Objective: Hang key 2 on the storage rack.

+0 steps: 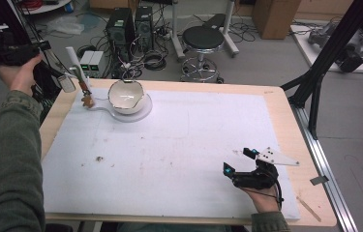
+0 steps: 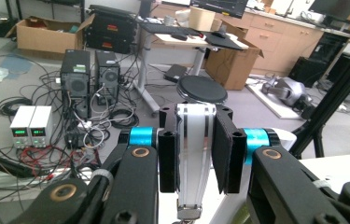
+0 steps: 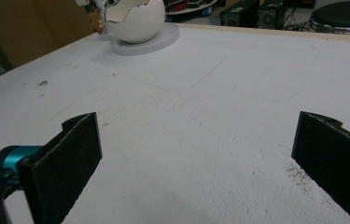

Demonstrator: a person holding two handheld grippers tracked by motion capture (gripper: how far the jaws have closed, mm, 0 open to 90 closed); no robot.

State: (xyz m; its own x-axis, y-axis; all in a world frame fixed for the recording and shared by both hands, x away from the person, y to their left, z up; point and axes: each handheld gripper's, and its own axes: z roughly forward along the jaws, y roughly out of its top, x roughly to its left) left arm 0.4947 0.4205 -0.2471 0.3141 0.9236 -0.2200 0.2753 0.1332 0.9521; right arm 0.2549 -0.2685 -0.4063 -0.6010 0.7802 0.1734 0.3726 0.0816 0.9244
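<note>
White handle [image 2: 193,158] clamped in left gripper [image 2: 195,154], brown tip [image 1: 88,100] beside bowl [image 1: 127,96]

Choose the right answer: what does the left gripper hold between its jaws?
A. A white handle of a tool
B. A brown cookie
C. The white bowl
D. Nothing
A: in the left gripper view, the left gripper is clamped on the white handle.

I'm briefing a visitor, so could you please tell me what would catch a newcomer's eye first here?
Probably the white egg-shaped bowl on its round base at the table's far left. Beside it, the left gripper grips a white tool. The right gripper rests open at the near right.
</note>
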